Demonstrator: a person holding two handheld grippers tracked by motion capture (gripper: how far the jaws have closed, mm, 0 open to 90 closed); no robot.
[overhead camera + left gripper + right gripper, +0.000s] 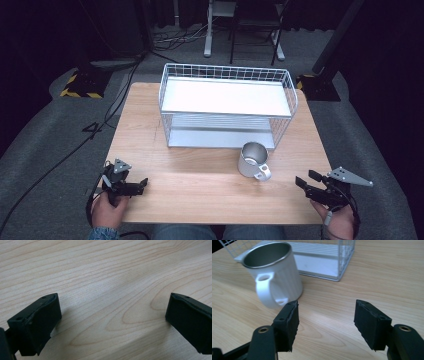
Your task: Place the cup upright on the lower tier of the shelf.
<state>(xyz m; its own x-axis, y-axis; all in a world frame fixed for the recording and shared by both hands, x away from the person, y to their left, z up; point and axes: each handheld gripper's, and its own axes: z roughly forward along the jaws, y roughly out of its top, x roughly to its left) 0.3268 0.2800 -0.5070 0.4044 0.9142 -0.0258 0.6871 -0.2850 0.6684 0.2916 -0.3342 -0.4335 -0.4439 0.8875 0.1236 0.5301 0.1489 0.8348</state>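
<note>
A white metal mug (252, 160) stands upright on the wooden table (200, 195), its handle turned toward the person, just in front of a white two-level wire rack (227, 105). In the right gripper view the mug (273, 275) is up left, beyond the left jaw, with the rack (322, 262) behind it. My right gripper (305, 180) is open at the table's front right, a short way right of the mug, holding nothing. At the front left, my left gripper (142, 184) is also open and empty; its own view has only bare wood between the jaws (113, 312).
The rack fills the back half of the table and both its shelves are bare. Beyond the table are grey carpet, cables, a chair's legs (255, 35) and yellow-black striped stand bases (82, 82).
</note>
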